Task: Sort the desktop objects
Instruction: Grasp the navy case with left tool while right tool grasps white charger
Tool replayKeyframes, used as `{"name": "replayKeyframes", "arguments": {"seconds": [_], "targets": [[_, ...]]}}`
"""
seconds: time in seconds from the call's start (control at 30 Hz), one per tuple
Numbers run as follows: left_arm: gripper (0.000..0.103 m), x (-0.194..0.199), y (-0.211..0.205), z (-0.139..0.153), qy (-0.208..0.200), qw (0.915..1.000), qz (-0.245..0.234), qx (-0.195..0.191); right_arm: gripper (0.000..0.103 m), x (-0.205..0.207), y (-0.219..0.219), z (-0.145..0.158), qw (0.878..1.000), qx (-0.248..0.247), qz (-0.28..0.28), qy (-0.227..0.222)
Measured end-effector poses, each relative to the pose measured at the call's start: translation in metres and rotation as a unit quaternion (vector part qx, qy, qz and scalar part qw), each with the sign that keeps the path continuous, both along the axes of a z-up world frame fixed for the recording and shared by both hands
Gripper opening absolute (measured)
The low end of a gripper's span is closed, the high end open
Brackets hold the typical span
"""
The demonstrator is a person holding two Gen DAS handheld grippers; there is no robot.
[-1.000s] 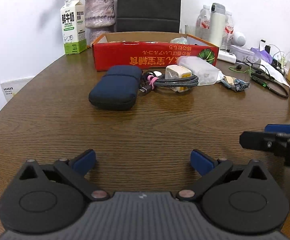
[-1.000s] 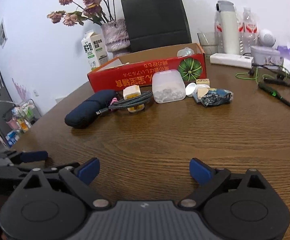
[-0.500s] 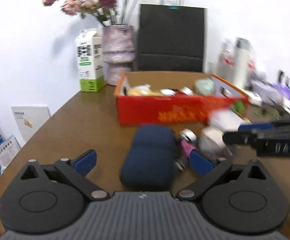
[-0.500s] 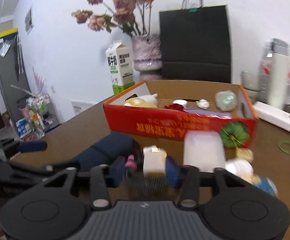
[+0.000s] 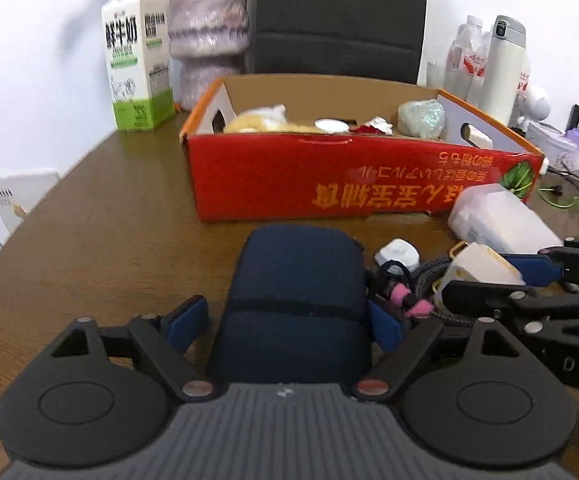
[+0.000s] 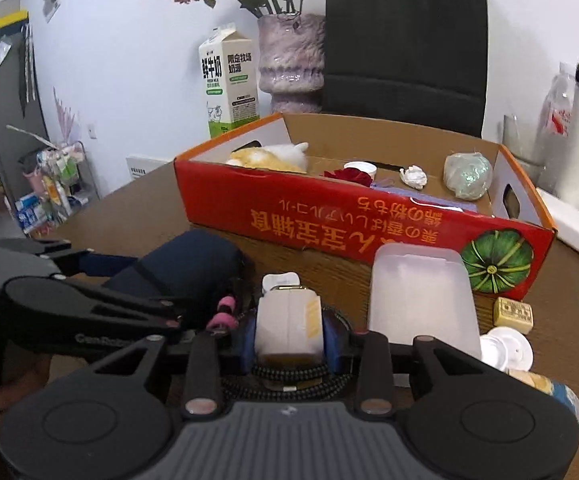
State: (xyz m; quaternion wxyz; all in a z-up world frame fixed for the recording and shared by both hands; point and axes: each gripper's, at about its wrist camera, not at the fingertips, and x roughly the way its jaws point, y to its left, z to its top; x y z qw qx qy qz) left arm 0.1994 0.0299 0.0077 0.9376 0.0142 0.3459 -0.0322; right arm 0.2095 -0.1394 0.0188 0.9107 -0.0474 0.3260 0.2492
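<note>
A dark blue zip pouch (image 5: 295,304) lies on the brown table between the fingers of my left gripper (image 5: 285,320). The jaws are open around it, with a gap on the left side. The pouch also shows in the right wrist view (image 6: 193,264). My right gripper (image 6: 289,340) is shut on a white charger block (image 6: 289,326) wound with a black braided cable (image 6: 289,376). The red cardboard box (image 5: 329,188) stands just behind, holding several small items. It also shows in the right wrist view (image 6: 349,220).
A clear plastic box (image 6: 421,300), a white cap (image 6: 507,352) and a small yellow block (image 6: 513,312) lie right of the charger. A milk carton (image 5: 137,64), a vase (image 5: 209,28) and a black bag (image 6: 405,40) stand behind the box. Bottles and cables are at far right.
Both grippers have moved forward to the objects. My left gripper now straddles the blue pouch. My right gripper has closed on the charger block.
</note>
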Motion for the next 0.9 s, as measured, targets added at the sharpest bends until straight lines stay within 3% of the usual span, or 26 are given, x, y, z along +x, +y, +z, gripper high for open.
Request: {"name": "replayKeyframes", "arguments": {"seconds": [0.07,0.27,0.43,0.47,0.53,0.63,0.7,0.77,0.9], "targets": [[0.069,-0.004,-0.002,0.002,-0.007,1.0000,0.001,0.001,0.031,0.001,0.002,-0.001,1.000,0.011,-0.008,0.003],[0.066,-0.030,0.006,0.019,-0.025,0.9979,0.046,-0.039,0.031,-0.015,-0.017,0.024,0.993,0.107,-0.026,-0.032],[0.065,-0.074,0.011,0.049,-0.075,0.9950,0.058,-0.032,0.031,-0.028,-0.045,0.043,0.978,0.201,-0.048,-0.028],[0.065,-0.082,0.013,0.053,-0.076,0.9946,0.058,-0.040,0.031,-0.035,-0.047,0.047,0.977,0.201,-0.055,-0.045],[0.065,-0.101,0.016,0.058,-0.075,0.9942,0.053,-0.057,0.031,-0.056,-0.039,0.058,0.983,0.143,-0.070,-0.094],[0.066,-0.126,0.016,0.060,-0.070,0.9946,0.039,-0.067,0.031,-0.087,-0.039,0.062,0.986,0.126,-0.051,-0.100],[0.066,-0.143,0.015,0.056,-0.057,0.9949,0.029,-0.078,0.031,-0.115,-0.030,0.059,0.988,0.058,-0.048,-0.131],[0.066,-0.155,0.012,0.052,-0.042,0.9941,0.011,-0.099,0.031,-0.128,-0.031,0.049,0.992,0.046,-0.048,-0.110],[0.066,-0.169,-0.003,0.048,-0.036,0.9921,-0.031,-0.116,0.031,-0.144,-0.047,0.029,0.993,0.089,-0.069,-0.037]]}}
